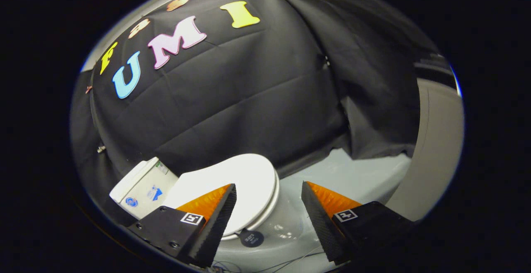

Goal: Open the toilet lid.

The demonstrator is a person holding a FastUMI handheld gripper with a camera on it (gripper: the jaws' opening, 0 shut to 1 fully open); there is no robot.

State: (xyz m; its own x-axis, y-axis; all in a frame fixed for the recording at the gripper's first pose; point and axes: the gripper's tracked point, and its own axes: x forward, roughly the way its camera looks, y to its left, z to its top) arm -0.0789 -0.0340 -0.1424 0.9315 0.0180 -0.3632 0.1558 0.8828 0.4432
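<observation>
The claw has its two fingers spread apart, gripping nothing. One toilet sits just ahead, its one lid down and closed, partly behind the left finger; one tank stands beyond.

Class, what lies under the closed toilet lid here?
The lid rests flat on the seat, whose rim edge shows beneath it. The bowl inside is covered. The open tool hovers before it, touching nothing.

Left finger covers the near-left part of the toilet lid; tank stickers too small to read; bowl base hidden below the fingers.
</observation>
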